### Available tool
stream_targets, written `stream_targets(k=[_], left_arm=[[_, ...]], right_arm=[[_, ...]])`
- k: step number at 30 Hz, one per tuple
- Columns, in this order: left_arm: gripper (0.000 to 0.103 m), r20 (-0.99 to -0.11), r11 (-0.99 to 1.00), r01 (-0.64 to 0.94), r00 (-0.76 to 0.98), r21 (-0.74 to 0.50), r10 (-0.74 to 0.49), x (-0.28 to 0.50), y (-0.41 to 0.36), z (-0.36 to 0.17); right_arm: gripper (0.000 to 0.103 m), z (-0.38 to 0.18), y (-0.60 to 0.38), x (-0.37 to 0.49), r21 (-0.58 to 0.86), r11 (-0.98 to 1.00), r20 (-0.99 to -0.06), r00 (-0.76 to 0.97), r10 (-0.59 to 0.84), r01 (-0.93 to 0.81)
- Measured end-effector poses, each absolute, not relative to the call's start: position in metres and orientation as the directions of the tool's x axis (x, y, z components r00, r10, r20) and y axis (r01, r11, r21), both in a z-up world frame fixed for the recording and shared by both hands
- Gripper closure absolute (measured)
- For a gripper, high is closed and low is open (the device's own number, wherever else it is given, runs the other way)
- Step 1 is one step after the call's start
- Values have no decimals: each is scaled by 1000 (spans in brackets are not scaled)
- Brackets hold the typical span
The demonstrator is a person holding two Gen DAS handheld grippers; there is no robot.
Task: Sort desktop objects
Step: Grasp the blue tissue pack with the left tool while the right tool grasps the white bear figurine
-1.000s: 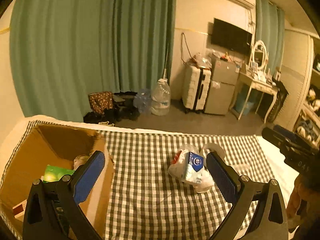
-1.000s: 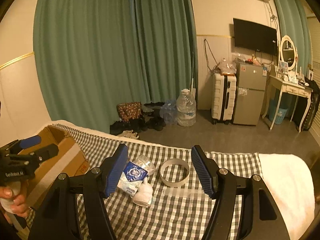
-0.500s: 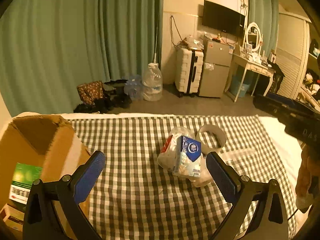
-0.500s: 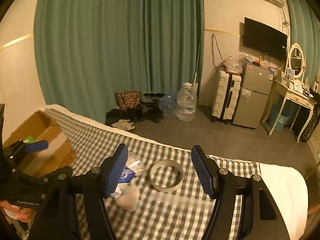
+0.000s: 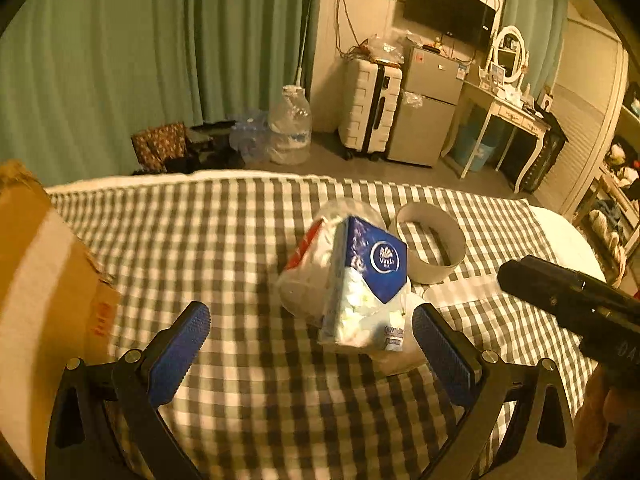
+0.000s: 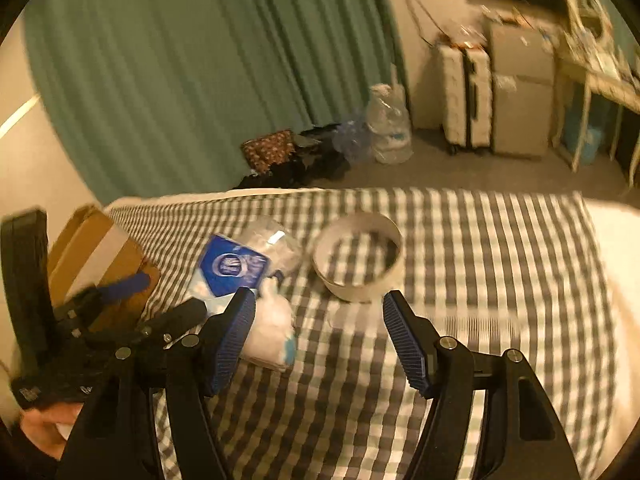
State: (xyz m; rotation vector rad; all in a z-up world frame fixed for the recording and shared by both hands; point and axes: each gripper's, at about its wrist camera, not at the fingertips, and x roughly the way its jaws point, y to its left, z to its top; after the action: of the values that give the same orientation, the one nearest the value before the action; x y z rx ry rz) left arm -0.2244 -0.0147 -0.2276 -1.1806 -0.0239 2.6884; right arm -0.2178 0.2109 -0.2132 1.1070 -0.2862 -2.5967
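Note:
A blue and white tissue pack (image 5: 370, 280) leans on a crumpled clear plastic bag (image 5: 308, 264) in the middle of the checkered cloth. My left gripper (image 5: 312, 344) hangs open just in front of it, the pack lying beyond its right finger (image 5: 442, 350). A white tape ring (image 6: 360, 256) lies behind a flat clear wrapper (image 6: 352, 316). My right gripper (image 6: 320, 336) is open and empty, hovering in front of the ring and wrapper. The tissue pack (image 6: 232, 268) sits to its left.
An open cardboard box (image 5: 44, 280) stands at the cloth's left edge. The right tool's black body (image 5: 568, 300) reaches in from the right. A hand (image 6: 44, 428) holds the left tool. The cloth-covered table (image 6: 500, 248) ends at a floor with bottles and a suitcase.
Both grippers have sunk and tipped down toward the cloth, so the tissue pack and ring look larger and nearer. The right view has tilted. Jaw widths are unchanged.

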Motion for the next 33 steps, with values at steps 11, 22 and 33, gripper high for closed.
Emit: stream_targets(k=[11, 22, 33], left_arm=[[83, -728, -947, -282, -616, -152, 300, -231, 5, -232], [84, -659, -962, -245, -705, -122, 263, -212, -33, -203], [84, -630, -978, -194, -751, -78, 199, -191, -68, -183]], right_arm=[[37, -238, 206, -221, 309, -922, -689, -613, -387, 234], [36, -241, 169, -227, 323, -896, -694, -567, -443, 304], [25, -274, 133, -228, 303, -911, -770, -491, -408, 281]])
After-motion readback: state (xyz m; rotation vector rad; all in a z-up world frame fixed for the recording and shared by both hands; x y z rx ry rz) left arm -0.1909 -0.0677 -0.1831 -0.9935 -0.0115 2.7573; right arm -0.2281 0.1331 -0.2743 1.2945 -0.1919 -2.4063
